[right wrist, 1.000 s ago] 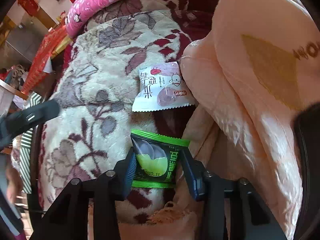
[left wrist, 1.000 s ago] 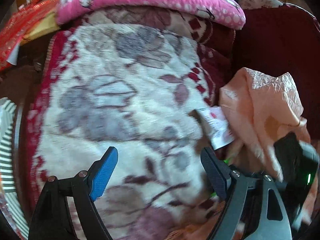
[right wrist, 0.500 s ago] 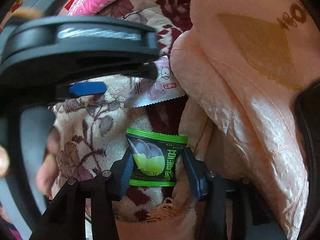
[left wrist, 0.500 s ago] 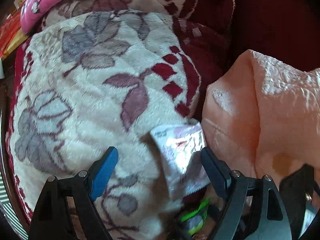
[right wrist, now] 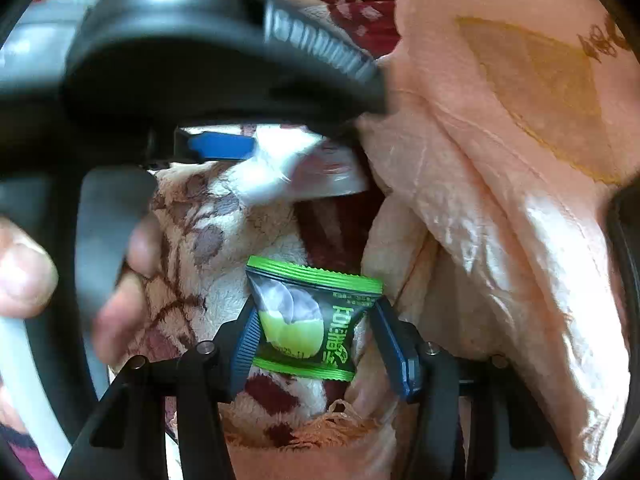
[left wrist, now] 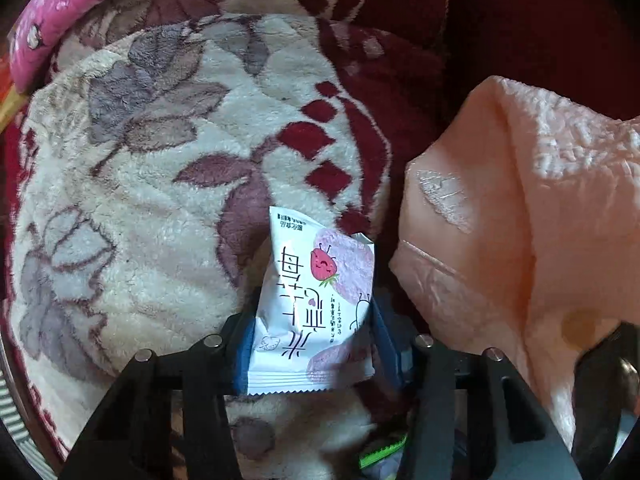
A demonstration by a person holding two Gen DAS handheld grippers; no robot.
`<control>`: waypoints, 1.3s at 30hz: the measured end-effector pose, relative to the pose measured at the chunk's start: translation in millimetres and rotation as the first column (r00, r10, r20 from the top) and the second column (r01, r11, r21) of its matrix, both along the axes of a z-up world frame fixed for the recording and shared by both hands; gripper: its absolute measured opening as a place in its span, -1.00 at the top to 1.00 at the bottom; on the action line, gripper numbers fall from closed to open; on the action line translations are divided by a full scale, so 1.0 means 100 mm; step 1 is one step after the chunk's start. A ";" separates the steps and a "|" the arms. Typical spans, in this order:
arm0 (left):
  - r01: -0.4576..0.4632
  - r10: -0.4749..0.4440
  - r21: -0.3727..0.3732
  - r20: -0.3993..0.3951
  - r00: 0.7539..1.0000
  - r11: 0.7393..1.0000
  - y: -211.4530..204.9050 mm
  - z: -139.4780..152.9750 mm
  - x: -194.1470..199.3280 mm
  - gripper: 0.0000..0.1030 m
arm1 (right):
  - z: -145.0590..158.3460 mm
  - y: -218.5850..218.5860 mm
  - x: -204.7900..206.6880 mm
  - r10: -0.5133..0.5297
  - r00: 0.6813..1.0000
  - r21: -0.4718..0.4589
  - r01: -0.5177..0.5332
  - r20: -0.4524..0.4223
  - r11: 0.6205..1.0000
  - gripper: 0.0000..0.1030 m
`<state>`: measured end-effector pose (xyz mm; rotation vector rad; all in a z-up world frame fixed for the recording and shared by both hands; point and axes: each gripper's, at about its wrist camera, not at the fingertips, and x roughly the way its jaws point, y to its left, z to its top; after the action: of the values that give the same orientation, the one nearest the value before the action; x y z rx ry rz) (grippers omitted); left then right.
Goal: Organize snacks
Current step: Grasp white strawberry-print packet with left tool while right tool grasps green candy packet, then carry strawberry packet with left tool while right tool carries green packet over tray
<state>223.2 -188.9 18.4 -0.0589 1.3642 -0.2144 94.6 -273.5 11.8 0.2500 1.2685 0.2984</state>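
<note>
My left gripper point(left wrist: 314, 344) is shut on a white snack packet with a strawberry print point(left wrist: 316, 304), which stands up between the blue pads over the floral blanket point(left wrist: 132, 208). My right gripper point(right wrist: 320, 344) is shut on a black and green snack packet point(right wrist: 308, 320). In the right wrist view the left gripper's black body point(right wrist: 180, 60) fills the upper left, with the white packet point(right wrist: 296, 168) blurred under it. A green edge of the other packet point(left wrist: 380, 454) shows low in the left wrist view.
A peach fabric bag point(left wrist: 520, 220) lies to the right; it also shows in the right wrist view point(right wrist: 500, 160). A pink dotted cushion point(left wrist: 48, 28) and dark red cloth point(left wrist: 540, 28) lie at the back. A hand point(right wrist: 24, 276) holds the left gripper.
My left gripper moved forward onto the white strawberry packet and shut on it. The right gripper kept hold of the green packet, barely moving.
</note>
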 end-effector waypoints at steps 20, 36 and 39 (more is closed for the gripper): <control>-0.094 0.100 -0.062 0.106 0.989 0.994 1.37 0.47 -0.94 0.75 | 0.36 0.54 -0.24 0.155 0.985 0.008 -0.156 0.070 0.988 0.19; -0.267 0.256 0.030 0.210 0.944 0.963 2.31 0.67 -1.84 0.75 | 0.55 1.43 -0.40 0.320 0.943 -0.008 -0.321 0.092 0.947 0.19; -0.295 0.278 0.041 0.230 0.933 0.955 2.47 0.72 -1.95 0.75 | 0.58 1.62 -0.44 0.357 0.929 -0.017 -0.357 0.096 0.934 0.19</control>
<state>28.1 57.8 90.4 -0.1654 1.1233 0.0755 50.2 -111.8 70.0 0.0009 1.2130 0.6166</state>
